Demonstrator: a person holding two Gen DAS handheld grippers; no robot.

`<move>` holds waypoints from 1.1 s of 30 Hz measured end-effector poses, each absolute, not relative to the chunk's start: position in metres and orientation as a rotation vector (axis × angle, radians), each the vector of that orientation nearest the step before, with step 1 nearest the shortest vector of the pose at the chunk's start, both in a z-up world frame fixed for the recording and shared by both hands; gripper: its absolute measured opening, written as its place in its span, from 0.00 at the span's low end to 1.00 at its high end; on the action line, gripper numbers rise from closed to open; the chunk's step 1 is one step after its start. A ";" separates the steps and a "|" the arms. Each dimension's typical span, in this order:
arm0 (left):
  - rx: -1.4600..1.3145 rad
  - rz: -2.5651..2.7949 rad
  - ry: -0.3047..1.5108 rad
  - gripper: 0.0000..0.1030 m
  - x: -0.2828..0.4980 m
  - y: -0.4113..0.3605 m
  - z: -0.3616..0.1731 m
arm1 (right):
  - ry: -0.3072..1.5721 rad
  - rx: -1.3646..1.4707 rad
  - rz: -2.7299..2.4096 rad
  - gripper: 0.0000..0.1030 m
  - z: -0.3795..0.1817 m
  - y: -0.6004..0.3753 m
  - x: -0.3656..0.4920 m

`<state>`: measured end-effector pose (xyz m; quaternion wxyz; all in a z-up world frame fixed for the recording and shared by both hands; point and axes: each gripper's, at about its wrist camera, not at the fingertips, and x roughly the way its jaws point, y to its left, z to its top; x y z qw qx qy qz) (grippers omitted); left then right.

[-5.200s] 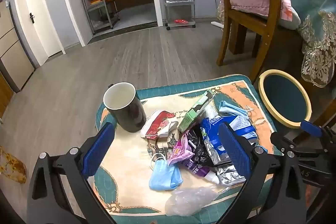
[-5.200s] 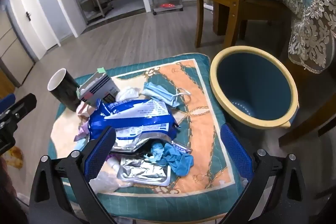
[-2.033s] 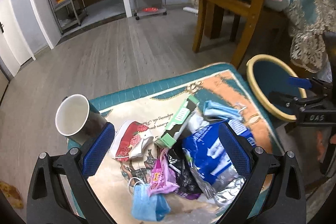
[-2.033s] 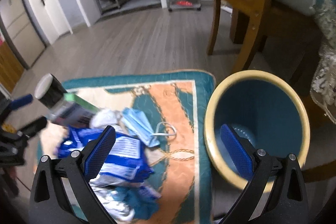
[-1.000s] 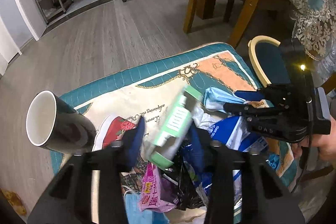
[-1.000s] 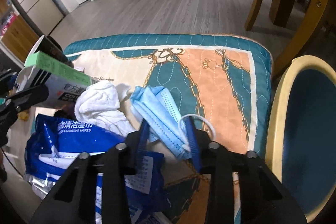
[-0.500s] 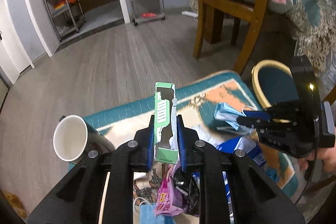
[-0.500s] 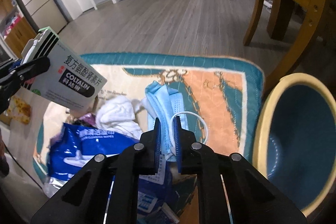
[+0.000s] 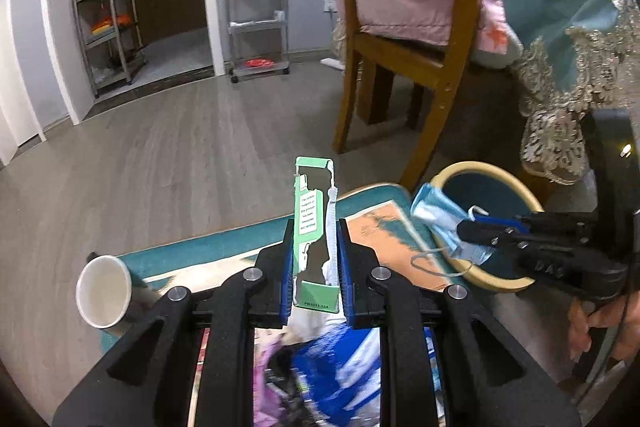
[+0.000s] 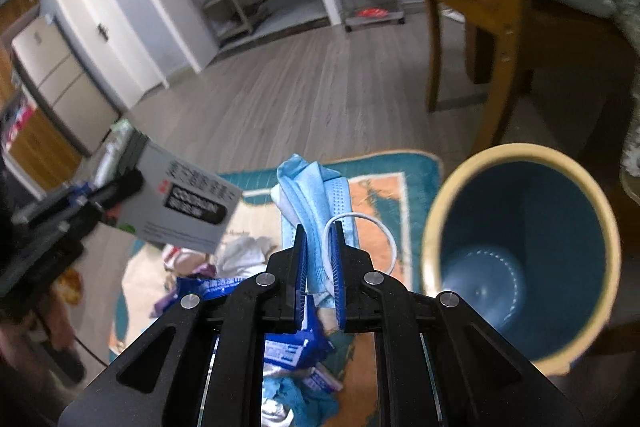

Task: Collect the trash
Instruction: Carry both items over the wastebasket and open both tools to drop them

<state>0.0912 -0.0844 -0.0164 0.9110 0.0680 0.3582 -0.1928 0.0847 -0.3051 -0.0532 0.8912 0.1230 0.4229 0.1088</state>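
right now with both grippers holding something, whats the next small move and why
Probably carry the right hand-held gripper sideways over the bin and let go there. It is shut on the blue face mask, lifted off the mat, and the open bin stands just beside it. The left hand-held gripper, shut on the green carton, could follow.

On the green end flap of the medicine box (image 9: 314,227) I read "PB1011 12A". On the right gripper (image 9: 474,231) body I read "DAS". Other print is too blurred.
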 end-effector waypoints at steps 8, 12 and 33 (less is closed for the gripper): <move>0.150 -0.481 0.703 0.17 0.077 -0.131 -0.010 | 0.835 0.283 0.101 0.12 -0.017 -0.348 0.042; 0.158 -0.509 0.702 0.17 0.073 -0.150 -0.013 | 0.827 0.289 0.043 0.12 -0.017 -0.373 0.037; 0.104 -0.734 0.754 0.17 0.071 -0.261 -0.063 | 0.950 0.378 -0.181 0.12 -0.085 -0.478 0.052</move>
